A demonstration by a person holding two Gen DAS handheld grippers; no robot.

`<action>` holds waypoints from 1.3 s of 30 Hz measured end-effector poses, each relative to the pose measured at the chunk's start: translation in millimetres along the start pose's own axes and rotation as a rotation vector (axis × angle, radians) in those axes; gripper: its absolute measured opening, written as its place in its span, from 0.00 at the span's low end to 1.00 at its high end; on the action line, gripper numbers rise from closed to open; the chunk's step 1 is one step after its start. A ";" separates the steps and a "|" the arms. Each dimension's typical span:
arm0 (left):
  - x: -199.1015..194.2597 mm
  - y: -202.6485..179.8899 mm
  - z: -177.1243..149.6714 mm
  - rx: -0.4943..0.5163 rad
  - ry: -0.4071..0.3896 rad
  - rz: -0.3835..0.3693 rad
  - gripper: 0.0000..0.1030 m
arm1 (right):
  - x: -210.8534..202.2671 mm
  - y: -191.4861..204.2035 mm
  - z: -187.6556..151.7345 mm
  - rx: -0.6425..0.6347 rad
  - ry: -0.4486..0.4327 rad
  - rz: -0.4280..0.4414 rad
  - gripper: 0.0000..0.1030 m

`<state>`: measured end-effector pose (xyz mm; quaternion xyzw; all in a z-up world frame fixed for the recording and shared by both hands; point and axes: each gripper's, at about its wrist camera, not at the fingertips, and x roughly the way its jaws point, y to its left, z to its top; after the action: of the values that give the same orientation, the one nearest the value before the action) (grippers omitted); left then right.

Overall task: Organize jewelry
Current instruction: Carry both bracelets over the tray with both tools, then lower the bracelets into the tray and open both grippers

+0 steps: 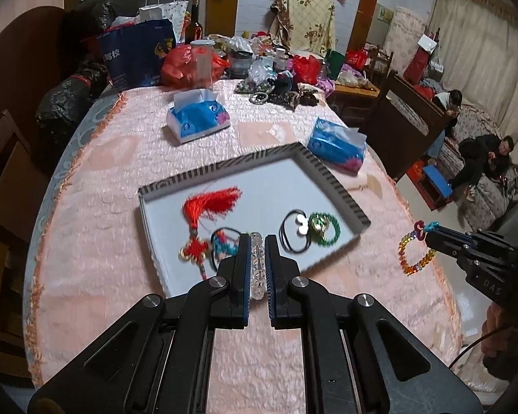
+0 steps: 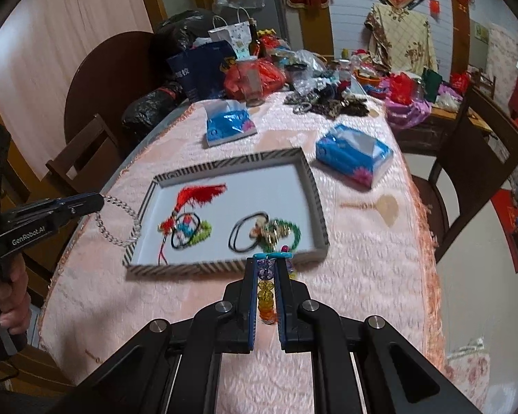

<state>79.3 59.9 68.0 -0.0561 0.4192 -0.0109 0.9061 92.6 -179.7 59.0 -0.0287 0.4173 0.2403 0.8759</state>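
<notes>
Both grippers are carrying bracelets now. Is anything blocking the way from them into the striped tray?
Nothing visible blocks either. The left gripper holds the clear bead bracelet at the striped tray and its near-left edge; the right gripper holds the multicolour bead bracelet just outside the near-right rim. Only the low rim lies between; the tray's far half is bare.

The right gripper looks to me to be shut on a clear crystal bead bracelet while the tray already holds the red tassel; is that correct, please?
Not quite: the right gripper is shut on a multicoloured bead bracelet, as the right wrist view shows. The clear bracelet is in the left gripper. The red tassel does lie in the tray.
</notes>
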 end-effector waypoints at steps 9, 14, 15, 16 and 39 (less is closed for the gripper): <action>30.9 2.7 26.7 -0.015 0.005 -0.006 0.06 | 26.9 -1.7 45.5 -0.017 -0.020 0.048 0.08; 56.7 0.2 40.3 -0.033 0.028 -0.032 0.06 | 54.9 -5.0 62.8 -0.018 -0.006 0.082 0.08; 63.4 -0.7 43.1 -0.037 0.031 -0.040 0.06 | 60.6 -5.8 64.5 -0.016 -0.002 0.091 0.08; 68.7 -1.4 45.1 -0.039 0.035 -0.044 0.06 | 66.7 -6.2 66.4 -0.014 0.005 0.098 0.08; 168.6 48.5 0.7 -0.089 0.211 0.014 0.06 | 183.0 -17.7 53.8 0.032 0.193 0.131 0.08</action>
<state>187.8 96.9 -64.9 -0.0920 0.5129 0.0081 0.8535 237.2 -109.2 -45.0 -0.0102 0.5046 0.2865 0.8144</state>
